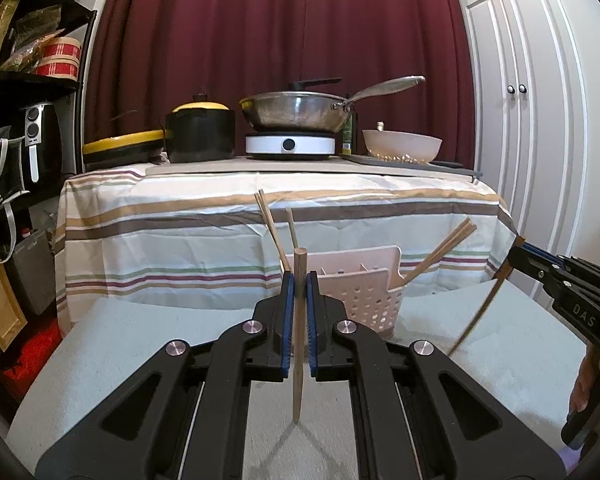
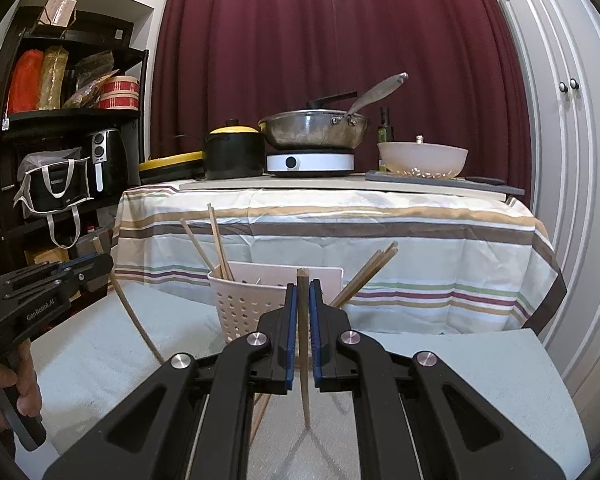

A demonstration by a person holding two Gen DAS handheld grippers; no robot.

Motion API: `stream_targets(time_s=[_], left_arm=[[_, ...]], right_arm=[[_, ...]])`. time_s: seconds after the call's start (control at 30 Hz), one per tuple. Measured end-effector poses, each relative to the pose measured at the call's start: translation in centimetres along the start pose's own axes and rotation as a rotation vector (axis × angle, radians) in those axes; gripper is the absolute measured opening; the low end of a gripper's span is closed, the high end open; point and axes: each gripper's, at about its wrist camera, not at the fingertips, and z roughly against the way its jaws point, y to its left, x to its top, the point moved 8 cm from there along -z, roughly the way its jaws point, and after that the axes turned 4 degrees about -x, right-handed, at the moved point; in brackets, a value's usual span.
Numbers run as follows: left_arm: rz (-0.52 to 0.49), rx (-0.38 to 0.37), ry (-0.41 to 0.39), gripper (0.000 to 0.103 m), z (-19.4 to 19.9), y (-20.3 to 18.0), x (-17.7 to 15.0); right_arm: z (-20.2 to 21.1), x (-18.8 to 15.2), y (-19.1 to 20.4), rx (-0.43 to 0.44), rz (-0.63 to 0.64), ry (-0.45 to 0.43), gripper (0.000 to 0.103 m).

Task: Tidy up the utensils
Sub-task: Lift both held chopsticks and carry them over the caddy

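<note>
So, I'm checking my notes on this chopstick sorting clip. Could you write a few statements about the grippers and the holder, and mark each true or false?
1. The left gripper is shut on a chopstick. True.
2. The right gripper is open and holds nothing. False: it is shut on a chopstick.
3. The pink perforated holder already has chopsticks in it. True.
4. Both held chopsticks lie flat on the grey surface. False: each stands roughly upright between the pads.
5. A pan sits on the white hob. True.
</note>
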Motion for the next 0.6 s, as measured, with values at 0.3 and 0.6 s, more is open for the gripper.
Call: stream_targets(time_s=[0.3, 0.6], left_arm=[[-0.025, 0.001, -0.063, 0.006, 0.2, 0.0, 3.3], [-0.051, -0.004, -0.138, 0.006, -0.2, -0.1, 7.9]], right_arm=[[0.0, 2.6, 0.7, 0.015, 0.028, -0.054, 0.007], [-0.7, 7.1, 1.0, 0.027, 0.047, -0.150, 0.007]])
